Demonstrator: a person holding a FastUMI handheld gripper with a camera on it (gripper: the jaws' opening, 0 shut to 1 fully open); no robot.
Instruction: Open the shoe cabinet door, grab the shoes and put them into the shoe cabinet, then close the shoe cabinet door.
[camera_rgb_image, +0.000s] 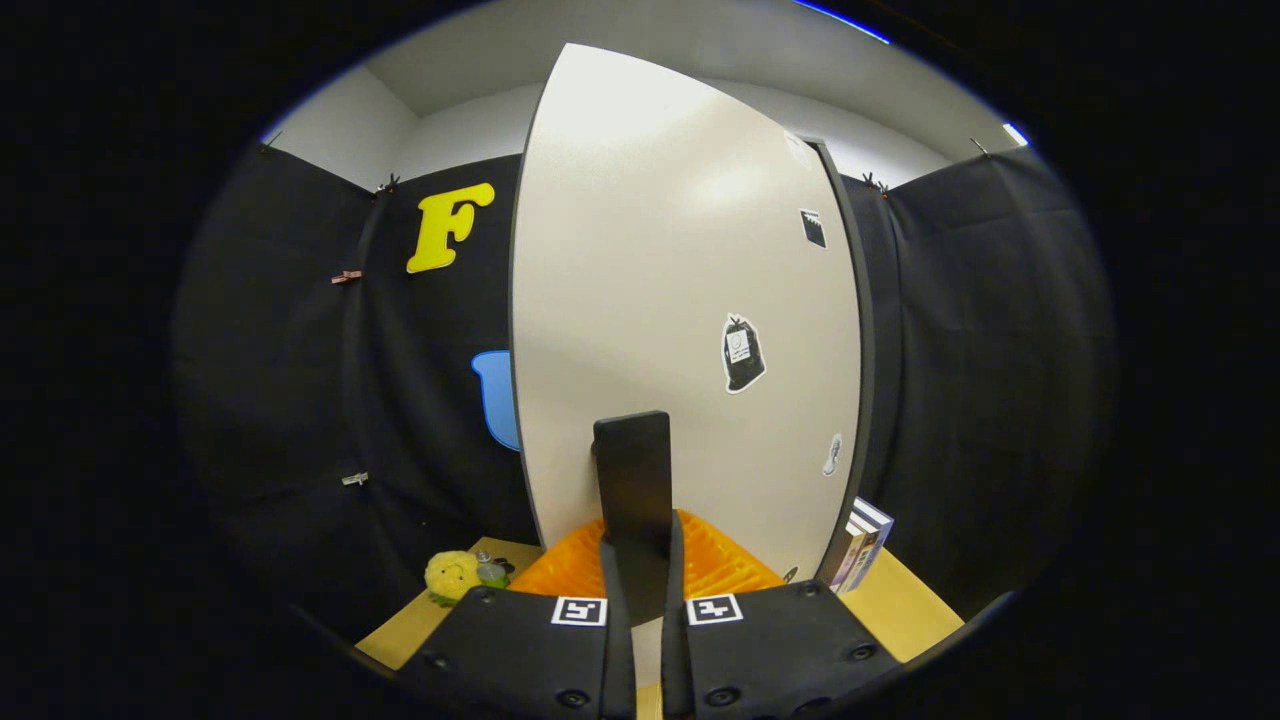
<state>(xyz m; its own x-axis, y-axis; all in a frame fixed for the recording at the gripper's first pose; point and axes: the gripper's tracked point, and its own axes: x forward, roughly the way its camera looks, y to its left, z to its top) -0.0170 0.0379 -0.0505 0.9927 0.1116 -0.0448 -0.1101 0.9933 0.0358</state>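
The white cabinet door (680, 260) stands tall right ahead of me, with a few small stickers on its face. A dark flat handle (632, 465) sticks out from the door's lower part. My gripper (641, 525) is shut on this handle, one finger pressed to each side of it. The door's left edge stands free against the black cloth wall. Its right edge meets a dark cabinet frame (868, 330). I cannot tell how far the door is swung out.
The cabinet stands on a light wooden table (905, 610). A yellow plush toy (452, 575) lies on the table to the left of my fingers. A few upright books (862, 545) lean by the cabinet's right foot. Black cloth walls close in on both sides.
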